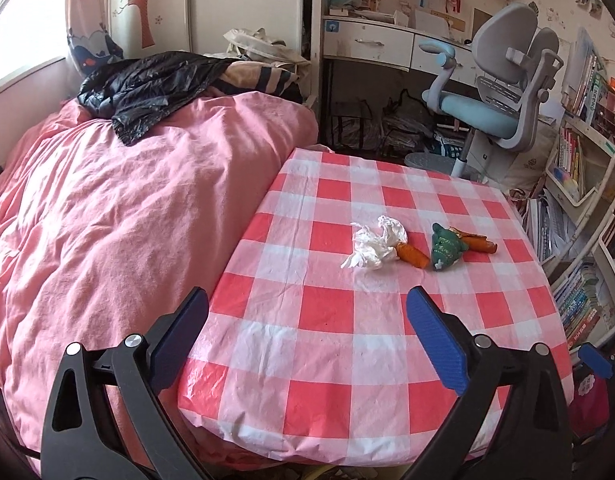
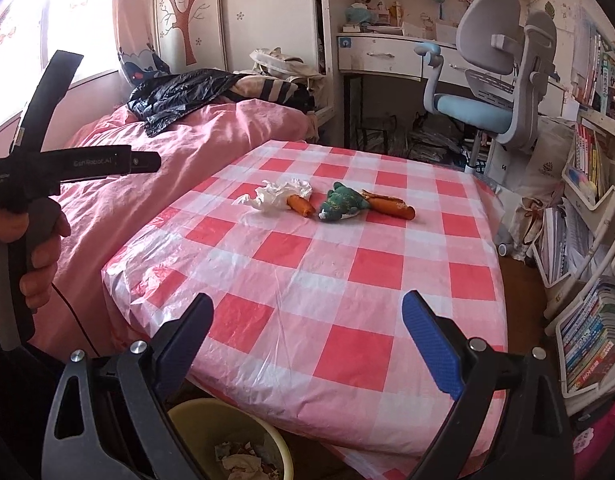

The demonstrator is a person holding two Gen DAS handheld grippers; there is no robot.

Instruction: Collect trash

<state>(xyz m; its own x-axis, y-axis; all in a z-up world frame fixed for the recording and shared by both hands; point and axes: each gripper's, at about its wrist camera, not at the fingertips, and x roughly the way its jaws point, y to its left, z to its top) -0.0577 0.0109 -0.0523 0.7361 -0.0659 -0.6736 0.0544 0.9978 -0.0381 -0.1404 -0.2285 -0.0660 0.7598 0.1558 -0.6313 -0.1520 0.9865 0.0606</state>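
Blue-padded fingers of the left gripper point(image 1: 307, 314) stand spread wide with nothing between them, raised above the near edge of the worktop point(image 1: 331, 336), its left finger point(image 1: 179, 336) over the seam where the worktop meets the bed's pink duvet point(image 1: 119, 208). In the right wrist view a bare hand point(image 2: 37, 256) is wrapped around that tool's grey handle, which is held level and pointing toward the bed.

Taking the green stuffed toy point(image 1: 447, 246) on the red-and-white checked cover as the landmark: a crumpled white tissue point(image 1: 373, 246) lies left of it, with a short orange sausage piece point(image 1: 414, 255) between the two, one end touching the tissue. A second orange sausage piece point(image 1: 476, 242) lies just right of the toy, partly behind it. All four sit well beyond both pairs of fingertips.

The right gripper point(image 2: 307, 320) likewise has its fingers wide apart and empty, hovering over the worktop's near corner and aimed at the toy. Below that corner, under its left finger point(image 2: 187, 340), stands a yellow waste bin point(image 2: 263, 428) holding crumpled paper scraps point(image 2: 243, 460).
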